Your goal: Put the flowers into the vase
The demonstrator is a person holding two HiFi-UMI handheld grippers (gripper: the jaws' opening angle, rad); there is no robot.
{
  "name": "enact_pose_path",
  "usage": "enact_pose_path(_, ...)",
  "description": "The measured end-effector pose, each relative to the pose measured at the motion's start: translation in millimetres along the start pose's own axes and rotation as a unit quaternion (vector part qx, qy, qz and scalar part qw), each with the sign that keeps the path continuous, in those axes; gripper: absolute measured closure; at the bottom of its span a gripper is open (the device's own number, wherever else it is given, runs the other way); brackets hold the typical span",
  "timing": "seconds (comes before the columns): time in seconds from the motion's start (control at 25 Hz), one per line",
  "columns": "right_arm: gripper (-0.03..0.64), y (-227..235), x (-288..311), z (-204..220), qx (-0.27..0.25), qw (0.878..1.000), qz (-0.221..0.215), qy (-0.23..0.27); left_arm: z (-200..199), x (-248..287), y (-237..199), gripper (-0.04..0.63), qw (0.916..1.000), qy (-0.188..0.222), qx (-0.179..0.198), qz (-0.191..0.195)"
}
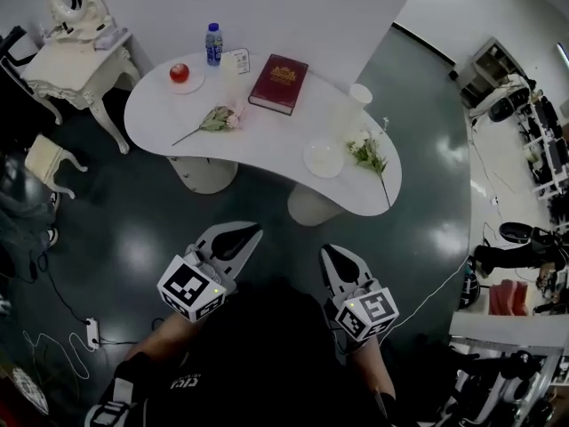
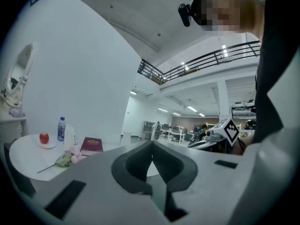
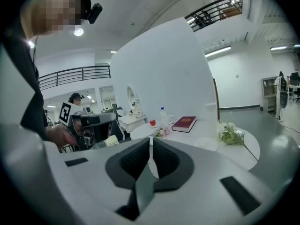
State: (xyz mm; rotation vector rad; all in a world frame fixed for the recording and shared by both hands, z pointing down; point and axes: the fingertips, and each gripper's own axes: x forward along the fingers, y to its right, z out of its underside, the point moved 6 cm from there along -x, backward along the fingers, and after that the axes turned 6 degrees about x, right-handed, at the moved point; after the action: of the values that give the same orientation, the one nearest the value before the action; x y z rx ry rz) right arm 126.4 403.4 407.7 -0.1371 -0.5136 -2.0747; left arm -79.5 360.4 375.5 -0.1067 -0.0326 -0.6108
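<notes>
A pink flower (image 1: 216, 120) lies on the left part of the white curved table (image 1: 267, 145); it also shows in the left gripper view (image 2: 65, 158). A sprig of white flowers (image 1: 369, 154) (image 3: 230, 135) lies near the table's right end. A pale translucent vase (image 1: 232, 76) (image 2: 70, 137) stands between the water bottle (image 1: 213, 44) and the red book (image 1: 279, 83). My left gripper (image 1: 252, 233) (image 2: 152, 145) and right gripper (image 1: 330, 253) (image 3: 151, 141) hover over the dark floor short of the table, both shut and empty.
On the table are an apple on a plate (image 1: 180, 73), a white cup (image 1: 360, 93) and an empty white plate (image 1: 324, 158). A white dressing table with a mirror (image 1: 76, 52) and a stool (image 1: 44, 161) stand at the left. Cables and a power strip (image 1: 92, 332) lie on the floor.
</notes>
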Motion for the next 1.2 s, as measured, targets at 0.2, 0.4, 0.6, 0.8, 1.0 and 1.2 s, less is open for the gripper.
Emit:
enact_pose_path(0.2,0.588,47.7,38.1,-17.6,0.011,1.000,0.001,-0.002,9.1,43.9,-36.2,0.583,0.9999,-0.012,-0.009,-0.003)
enact_pose_path(0.4,0.588,117.0,85.9,-44.8,0.015,1.000,-0.012,-0.003,-4.0,109.0,-77.3,0.583,0.9996,-0.021,0.006,-0.020)
enact_pose_path(0.6,0.588,187.7,133.6,-75.9,0.013,0.999,-0.030,-0.014,-23.6,175.8,-116.3,0.583,0.9974,-0.016,0.016,-0.069)
enact_pose_path(0.8,0.588,229.9,171.9,-90.5,0.016,0.998,-0.052,-0.033,-18.0,223.1,-144.9,0.583,0.9952,-0.030,-0.007,-0.093)
enact_pose_path(1.0,0.588,243.0,191.9,-101.7,0.019,0.998,-0.050,-0.037,-20.4,248.3,-170.3,0.583,0.9959,-0.034,-0.015,-0.083)
enact_pose_path(1.2,0.588,251.4,199.0,-115.9,0.018,0.999,-0.030,-0.030,-19.3,266.7,-190.9,0.583,0.9979,-0.040,0.011,-0.050)
